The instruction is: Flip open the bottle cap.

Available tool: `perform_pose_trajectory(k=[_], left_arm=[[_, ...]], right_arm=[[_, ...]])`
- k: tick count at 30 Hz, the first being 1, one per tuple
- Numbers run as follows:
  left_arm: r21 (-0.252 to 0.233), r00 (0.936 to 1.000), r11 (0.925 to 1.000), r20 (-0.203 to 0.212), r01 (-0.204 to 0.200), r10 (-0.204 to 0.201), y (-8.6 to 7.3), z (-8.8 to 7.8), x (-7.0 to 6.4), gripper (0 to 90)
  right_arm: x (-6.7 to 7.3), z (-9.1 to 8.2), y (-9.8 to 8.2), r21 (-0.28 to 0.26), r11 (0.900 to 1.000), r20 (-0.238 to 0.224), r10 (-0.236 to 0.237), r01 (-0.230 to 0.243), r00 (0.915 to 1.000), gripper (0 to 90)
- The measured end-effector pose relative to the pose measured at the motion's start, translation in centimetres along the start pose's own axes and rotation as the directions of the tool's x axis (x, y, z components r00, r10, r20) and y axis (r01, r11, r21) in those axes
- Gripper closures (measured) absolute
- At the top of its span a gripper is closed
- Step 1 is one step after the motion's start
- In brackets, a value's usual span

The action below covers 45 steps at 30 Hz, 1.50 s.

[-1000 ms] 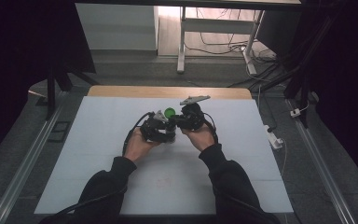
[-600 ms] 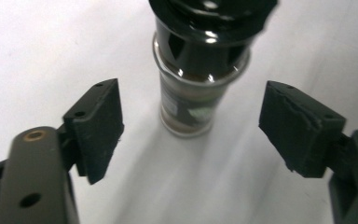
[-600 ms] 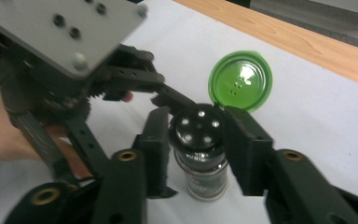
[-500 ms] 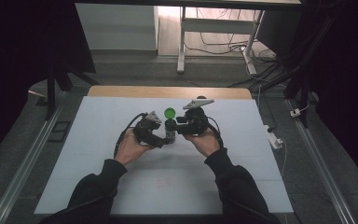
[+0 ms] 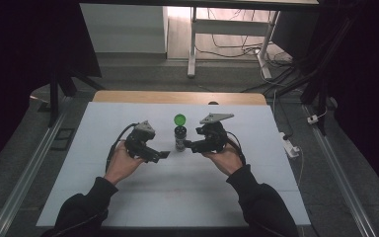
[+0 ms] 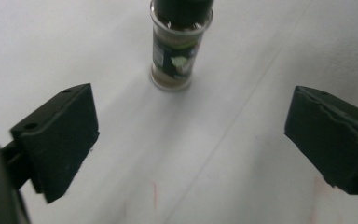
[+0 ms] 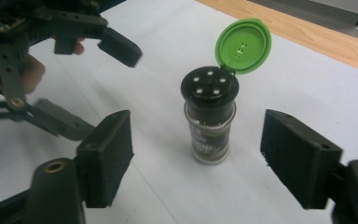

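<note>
A spice jar [image 5: 180, 138] is seen upright at the centre of the high view, on the white table [image 5: 128, 197], its green flip lid [image 5: 179, 119] raised. The left tool [image 5: 164, 155] and right tool [image 5: 187, 144] flank it, jaws just opened, nothing gripped.
</note>
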<state>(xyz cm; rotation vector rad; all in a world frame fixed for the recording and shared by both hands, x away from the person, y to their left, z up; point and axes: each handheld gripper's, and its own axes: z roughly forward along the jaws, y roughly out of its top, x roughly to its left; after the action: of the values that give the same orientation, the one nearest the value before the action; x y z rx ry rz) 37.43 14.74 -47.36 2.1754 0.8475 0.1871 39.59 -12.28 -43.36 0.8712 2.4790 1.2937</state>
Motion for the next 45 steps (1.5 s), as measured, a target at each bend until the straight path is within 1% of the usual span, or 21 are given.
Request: perform_pose_trajectory(k=[1, 4, 8, 11, 19, 22, 25, 31, 34, 37, 41, 45], left_arm=[[-0.001, 1.0, 1.0, 0.001, -0.001, 0.001, -0.3, -0.3, -0.1, 2.0], [-0.014, 0.9999, 0.9998, -0.001, 0.017, -0.017, -1.1, -1.3, -0.2, 0.1], [-0.036, 0.9986, 0.998, 0.015, 0.051, -0.05, -2.2, -2.6, -0.3, 0.0], [-0.058, 0.998, 0.9965, 0.022, 0.06, -0.059, -2.9, -3.5, -0.5, 0.0], [-0.072, 0.9983, 0.9957, 0.003, 0.059, -0.058, -5.2, -6.2, -1.7, 0.0], [-0.074, 0.9981, 0.9955, -0.01, 0.059, -0.06, -6.3, -7.4, -2.1, 0.0], [-0.083, 0.9972, 0.9945, -0.035, 0.063, -0.066, -7.4, -8.7, -2.3, 0.0], [-0.119, 0.9916, 0.9867, -0.053, 0.111, -0.118, -10.1, -11.0, -2.7, 0.0], [-0.132, 0.9888, 0.9828, -0.056, 0.13, -0.138, -11.3, -11.9, -3.1, 0.0], [-0.14, 0.9871, 0.9802, -0.058, 0.14, -0.149, -12.4, -12.6, -3.6, 0.0], [-0.139, 0.9833, 0.9791, -0.085, 0.148, -0.161, -14.0, -13.4, -4.1, 0.0], [-0.147, 0.9756, 0.9746, -0.115, 0.169, -0.187, -15.7, -14.4, -4.6, 0.0]], right_arm=[[0.1, -0.2, -0.1, -0.001, 1.0, -0.002, 0.002, -0.002, 1.0, 20.6], [0.4, -0.9, -0.7, -0.003, 1.0, -0.007, 0.003, -0.003, 1.0, 17.2], [0.6, -1.9, -1.6, 0.001, 1.0, -0.011, 0.019, -0.019, 0.9998, 11.1], [0.7, -2.5, -2.2, 0.009, 1.0, -0.01, 0.022, -0.022, 0.9997, 8.5], [1.0, -4.9, -4.1, -0.006, 0.999, -0.003, 0.038, -0.038, 0.9993, 3.3], [0.9, -6.1, -4.9, -0.02, 0.999, -0.001, 0.048, -0.048, 0.9989, 1.7], [0.9, -7.0, -5.7, -0.024, 0.998, 0.003, 0.057, -0.057, 0.9984, 0.3], [0.8, -8.8, -7.7, -0.028, 0.996, 0.026, 0.083, -0.083, 0.9962, 0.0], [0.7, -9.8, -8.6, -0.034, 0.996, 0.047, 0.089, -0.087, 0.995, 0.0], [0.7, -10.7, -9.5, -0.038, 0.995, 0.066, 0.099, -0.097, 0.9929, 0.0], [0.7, -11.9, -10.9, -0.041, 0.993, 0.104, 0.117, -0.113, 0.9878, 0.0], [0.7, -13.0, -12.4, -0.033, 0.991, 0.133, 0.131, -0.128, 0.9824, 0.0]])
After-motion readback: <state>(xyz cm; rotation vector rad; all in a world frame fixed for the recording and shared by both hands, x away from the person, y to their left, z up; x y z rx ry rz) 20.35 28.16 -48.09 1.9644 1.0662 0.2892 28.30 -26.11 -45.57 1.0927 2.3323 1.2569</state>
